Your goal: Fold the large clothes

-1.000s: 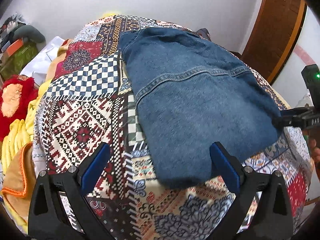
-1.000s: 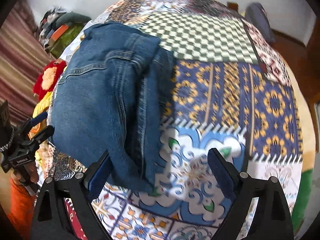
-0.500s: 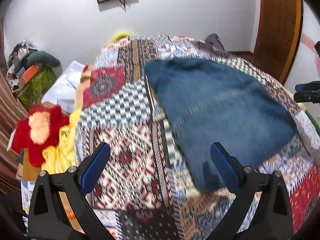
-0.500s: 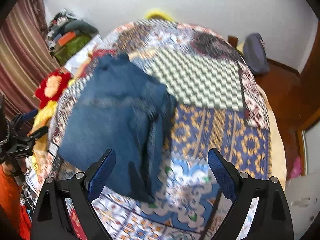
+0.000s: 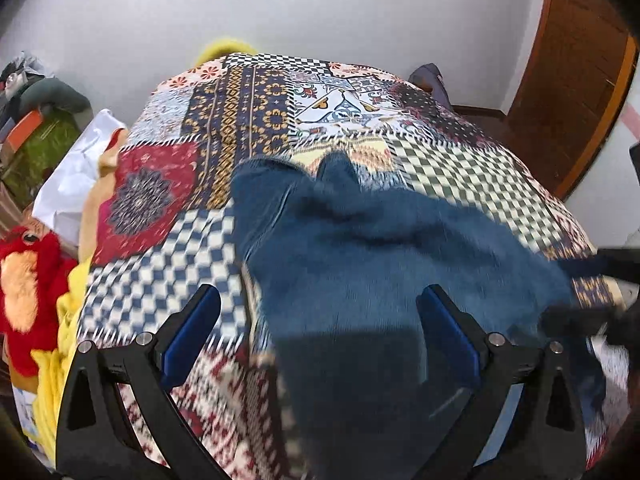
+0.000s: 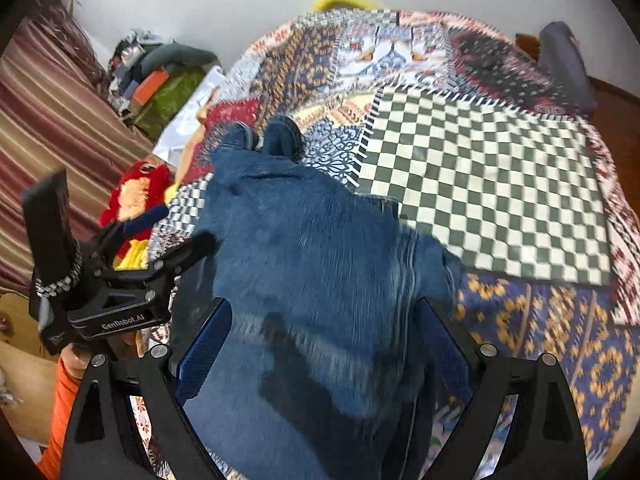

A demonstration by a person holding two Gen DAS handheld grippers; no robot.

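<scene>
Blue jeans (image 5: 360, 248) lie folded on the patchwork bedspread (image 5: 168, 264), both leg ends (image 6: 280, 136) pointing to the far side. My left gripper (image 5: 318, 296) hovers open over the near left part of the denim. My right gripper (image 6: 324, 308) hovers open over the near right part of the jeans (image 6: 312, 248). Denim shows between both pairs of jaws, but no pad presses on it. In the right wrist view the left gripper (image 6: 180, 228) is at the jeans' left edge. The right gripper (image 5: 580, 288) is a blur at the left wrist view's right edge.
A red and yellow plush toy (image 5: 24, 280) and white cloth (image 5: 76, 176) lie off the bed's left side, beside piled boxes (image 6: 160, 76). A wooden door (image 5: 572, 72) stands at the right. The green checked patch (image 6: 480, 184) beside the jeans is bare.
Both grippers have swept across the bed and risen a little. More of the bed shows, and the denim now reaches the bottom edge under both pairs of jaws. Both stayed open.
</scene>
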